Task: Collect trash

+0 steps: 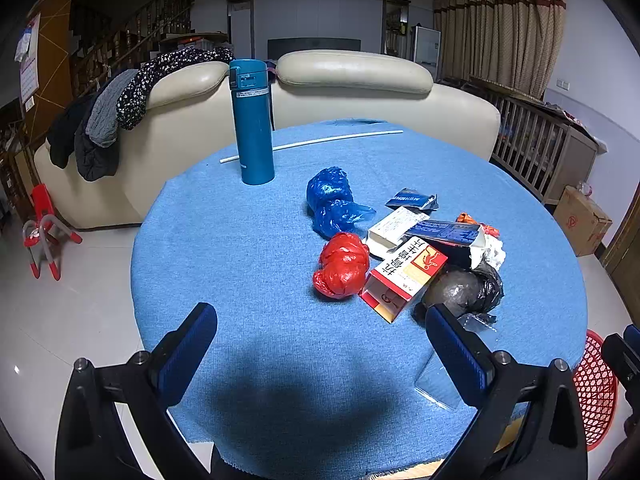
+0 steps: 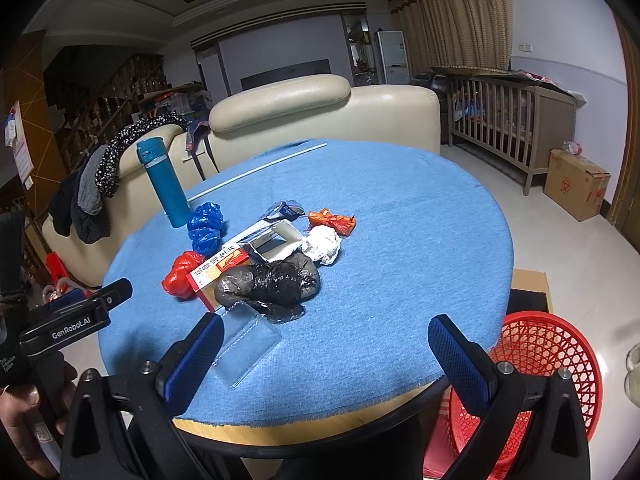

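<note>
A heap of trash lies on the round blue-covered table (image 1: 248, 248): a blue bag (image 1: 332, 202), a red bag (image 1: 344, 266), a red-and-white box (image 1: 404, 278), a black bag (image 1: 466, 290), a dark blue box (image 1: 448, 236) and a clear plastic tray (image 2: 248, 346). In the right wrist view I also see a white wad (image 2: 323, 244) and an orange bag (image 2: 332, 220). My left gripper (image 1: 320, 344) is open and empty, near the table's front edge. My right gripper (image 2: 326, 354) is open and empty, above the edge beside the red mesh basket (image 2: 548, 364).
A teal flask (image 1: 252, 120) stands at the far side next to a thin white rod (image 1: 320, 141). A cream sofa (image 1: 352, 76) sits behind the table. A wooden crib (image 2: 512, 120) and a cardboard box (image 2: 576, 188) stand at the right. The basket sits on the floor.
</note>
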Tool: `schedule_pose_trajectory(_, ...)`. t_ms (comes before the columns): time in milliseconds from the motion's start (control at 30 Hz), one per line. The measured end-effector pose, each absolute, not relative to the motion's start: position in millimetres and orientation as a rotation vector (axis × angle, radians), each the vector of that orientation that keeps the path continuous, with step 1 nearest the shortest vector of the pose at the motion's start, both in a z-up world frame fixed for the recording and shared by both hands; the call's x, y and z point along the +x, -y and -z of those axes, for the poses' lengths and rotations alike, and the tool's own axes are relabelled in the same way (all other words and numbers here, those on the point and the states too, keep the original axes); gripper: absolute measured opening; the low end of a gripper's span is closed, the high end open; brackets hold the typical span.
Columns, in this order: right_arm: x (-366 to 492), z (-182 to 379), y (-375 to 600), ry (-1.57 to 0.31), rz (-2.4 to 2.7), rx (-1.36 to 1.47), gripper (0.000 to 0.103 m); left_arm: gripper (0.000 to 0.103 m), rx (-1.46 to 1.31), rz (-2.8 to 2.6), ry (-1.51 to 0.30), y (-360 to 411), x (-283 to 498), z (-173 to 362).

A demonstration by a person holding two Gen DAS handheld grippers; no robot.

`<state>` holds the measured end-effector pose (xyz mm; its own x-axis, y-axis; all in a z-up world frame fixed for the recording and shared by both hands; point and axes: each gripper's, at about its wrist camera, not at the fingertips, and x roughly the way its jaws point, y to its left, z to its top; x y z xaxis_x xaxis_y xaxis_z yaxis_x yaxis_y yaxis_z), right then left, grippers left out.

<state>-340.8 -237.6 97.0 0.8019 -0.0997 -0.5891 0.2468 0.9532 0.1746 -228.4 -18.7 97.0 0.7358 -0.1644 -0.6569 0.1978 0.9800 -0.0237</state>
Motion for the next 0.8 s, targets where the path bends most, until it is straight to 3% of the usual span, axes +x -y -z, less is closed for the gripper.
schedule_pose_trajectory(433, -336.6, -89.1, 231.9, -0.641, 0.175, 0.246, 0.103, 0.103, 0.012, 0.182, -0.720, 7.8, -225.8, -92.7)
schedule_pose_trajectory(800, -279.7, -49.2, 187.3, -0.824, 0.051, 0.224, 0.103, 0.103, -0.067, 0.099, -0.794, -32.6, -202.9, -57.7)
